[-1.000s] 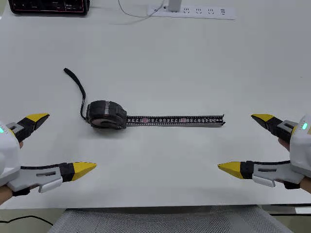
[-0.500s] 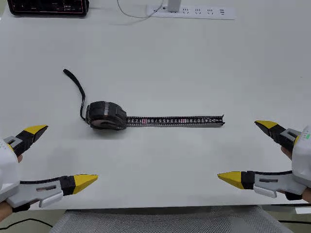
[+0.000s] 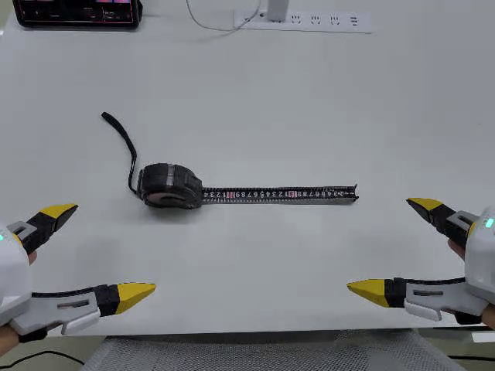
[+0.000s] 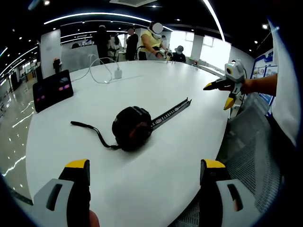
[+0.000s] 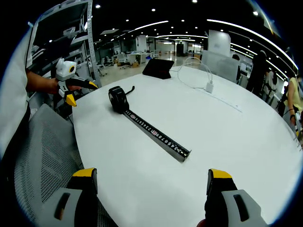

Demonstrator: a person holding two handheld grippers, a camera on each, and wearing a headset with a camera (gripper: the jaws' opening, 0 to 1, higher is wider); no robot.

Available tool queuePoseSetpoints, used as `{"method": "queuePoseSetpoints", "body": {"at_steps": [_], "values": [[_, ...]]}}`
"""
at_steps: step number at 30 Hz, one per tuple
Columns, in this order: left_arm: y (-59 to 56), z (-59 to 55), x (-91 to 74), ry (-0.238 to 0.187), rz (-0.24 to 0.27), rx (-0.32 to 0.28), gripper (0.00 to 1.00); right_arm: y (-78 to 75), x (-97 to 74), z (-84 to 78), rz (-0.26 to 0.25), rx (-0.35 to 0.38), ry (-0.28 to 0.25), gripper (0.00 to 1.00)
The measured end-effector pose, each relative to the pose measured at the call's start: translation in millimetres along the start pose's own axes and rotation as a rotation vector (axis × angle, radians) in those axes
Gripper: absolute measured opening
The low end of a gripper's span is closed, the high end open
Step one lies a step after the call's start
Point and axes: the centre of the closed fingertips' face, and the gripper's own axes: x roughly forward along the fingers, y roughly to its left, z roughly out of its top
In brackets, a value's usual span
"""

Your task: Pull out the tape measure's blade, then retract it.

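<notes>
White workbench [image 3: 255, 93], head view: tape measure [image 3: 168, 186] lies left of centre, on its side. Blade [image 3: 278, 193] is out, flat on the top, running right from the case and ending at its hook. Black wrist strap [image 3: 124, 143] trails up and left from the case. Power strip [image 3: 309, 17] and a dark screen device [image 3: 77, 9] sit at the far edge. Left gripper [image 3: 108, 249] is at the near left edge, jaws wide apart, nothing between them. Right gripper [image 3: 384, 245] is at the near right edge, same: wide apart, empty. Tape measure sits between the two and further from the person, well apart from both. Case is nearer the left gripper, blade hook nearer the right.

Left gripper view: own yellow tips at the bottom, spread wide, bare bench between. Tape measure [image 4: 132, 127] is straight ahead, near but not touching. Blade [image 4: 171, 111] points away to the upper right, strap [image 4: 90, 130] to the left. Right gripper [image 4: 217, 97] hangs off the bench's right edge, held in a hand, jaws parted. Dark screen device [image 4: 52, 90] is far left; people stand beyond the bench.

Right gripper view: own tips wide apart, empty. Blade [image 5: 156, 133] hook end is the closest part, ahead of the jaws; case [image 5: 117, 98] lies far along it, upper left. Left gripper [image 5: 83, 93] is just off the bench edge beside the case, jaws parted. Mesh chair [image 5: 47, 156] sits lower left.
</notes>
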Motion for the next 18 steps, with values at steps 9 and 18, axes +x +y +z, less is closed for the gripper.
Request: {"method": "queuePoseSetpoints", "body": {"at_steps": [9, 18], "values": [[-1.1, 0.1, -0.4, -0.003, -0.004, -0.007, 0.95, 0.0, -2.0, -2.0, -0.003, 0.002, 0.002, 0.95], [-1.6, 1.2, -0.1, -0.002, -0.005, 0.000, 0.94, 1.1, -0.9, -0.3, -0.002, -0.001, 0.000, 0.95]]}}
